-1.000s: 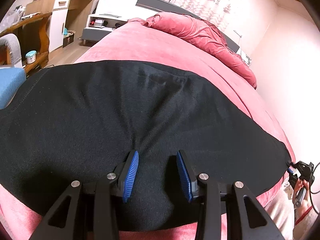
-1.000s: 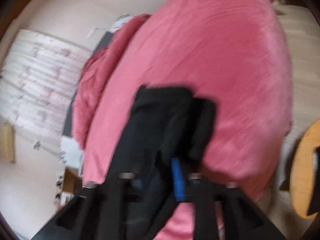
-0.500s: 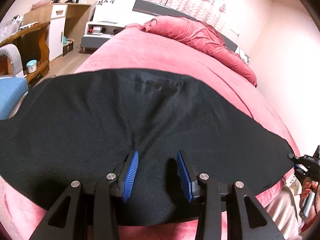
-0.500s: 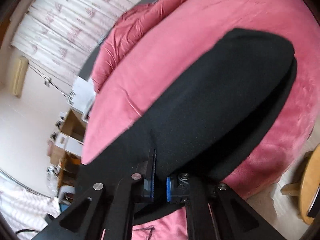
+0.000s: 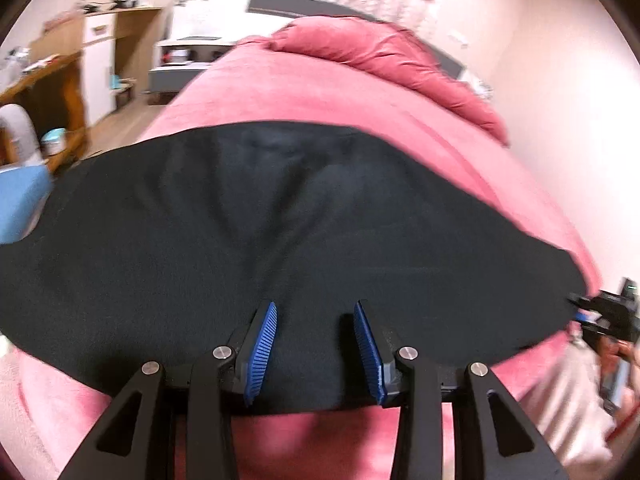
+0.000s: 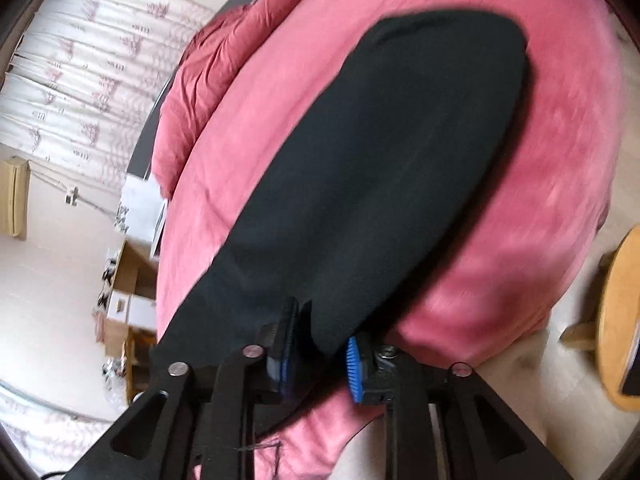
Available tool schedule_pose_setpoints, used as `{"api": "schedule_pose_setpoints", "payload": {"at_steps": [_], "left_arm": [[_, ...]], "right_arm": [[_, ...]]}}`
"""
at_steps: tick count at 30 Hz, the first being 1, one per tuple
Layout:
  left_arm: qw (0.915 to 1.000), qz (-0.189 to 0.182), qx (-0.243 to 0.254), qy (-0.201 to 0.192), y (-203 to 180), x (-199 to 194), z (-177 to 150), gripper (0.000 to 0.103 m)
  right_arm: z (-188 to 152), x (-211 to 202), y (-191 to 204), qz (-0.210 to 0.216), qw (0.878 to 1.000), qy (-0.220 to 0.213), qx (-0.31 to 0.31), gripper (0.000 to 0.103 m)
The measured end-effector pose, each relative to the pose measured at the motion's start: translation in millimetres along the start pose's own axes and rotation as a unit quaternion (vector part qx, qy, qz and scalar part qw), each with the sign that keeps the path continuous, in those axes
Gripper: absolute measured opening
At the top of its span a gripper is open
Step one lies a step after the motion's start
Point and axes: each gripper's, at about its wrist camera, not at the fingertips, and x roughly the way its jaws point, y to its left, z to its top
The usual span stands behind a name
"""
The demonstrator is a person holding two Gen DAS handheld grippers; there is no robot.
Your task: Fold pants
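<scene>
Left wrist view: your left gripper point(image 5: 315, 354) hovers with its jaws parted and nothing between the blue pads point(image 5: 261, 350) — the pants point(image 5: 280, 232) simply lie beneath them. There is one pair of pants, black, spread flat across the near part of the pink bed point(image 5: 320, 92), running left to right. At the far right edge you can see your right gripper point(image 5: 604, 312) at the cloth's end. One rumpled pink duvet point(image 5: 384, 56) lies at the far end.

Right wrist view: your right gripper point(image 6: 320, 360) has just been opening its jaws; the end of the pants point(image 6: 380, 168) sits between them, loosely, no longer pinched. The garment looks doubled lengthwise, leg on leg — so I judge the first fold done, and the crosswise folds are left.
</scene>
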Motion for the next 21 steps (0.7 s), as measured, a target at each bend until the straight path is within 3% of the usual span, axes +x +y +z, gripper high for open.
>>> {"api": "schedule_pose_setpoints", "payload": {"at_steps": [3,6,7,9,11,15,18,21], "left_arm": [[0.9986,-0.038,0.035,-0.010,-28,0,7,0.041],[0.9962,-0.052,0.070,0.005,-56,17,13,0.041],[0.9956,-0.050,0.079,0.008,-62,22,14,0.041],[0.9941,-0.033,0.100,0.026,-73,38,13,0.041],[0.9926,0.007,0.107,0.056,-75,56,9,0.041],[0.9905,0.015,0.123,0.060,-77,58,3,0.041],[0.9937,-0.004,0.098,0.055,-71,50,2,0.041],[0.9969,-0.025,0.058,0.047,-59,43,0,0.041]], "right_arm": [[18,-18,-20,-0.012,0.999,-0.039,0.022,0.031],[39,-22,-33,-0.021,0.997,-0.056,0.039,0.031],[46,-23,-37,-0.023,0.997,-0.059,0.039,0.030],[61,-31,-44,-0.045,0.996,-0.075,0.033,0.011],[71,-39,-49,-0.055,0.994,-0.088,0.035,0.009],[71,-51,-66,-0.076,0.993,-0.085,0.017,0.008],[64,-69,-69,-0.065,0.991,-0.118,0.016,0.023],[52,-93,-75,-0.074,0.982,-0.171,0.028,0.048]]}}
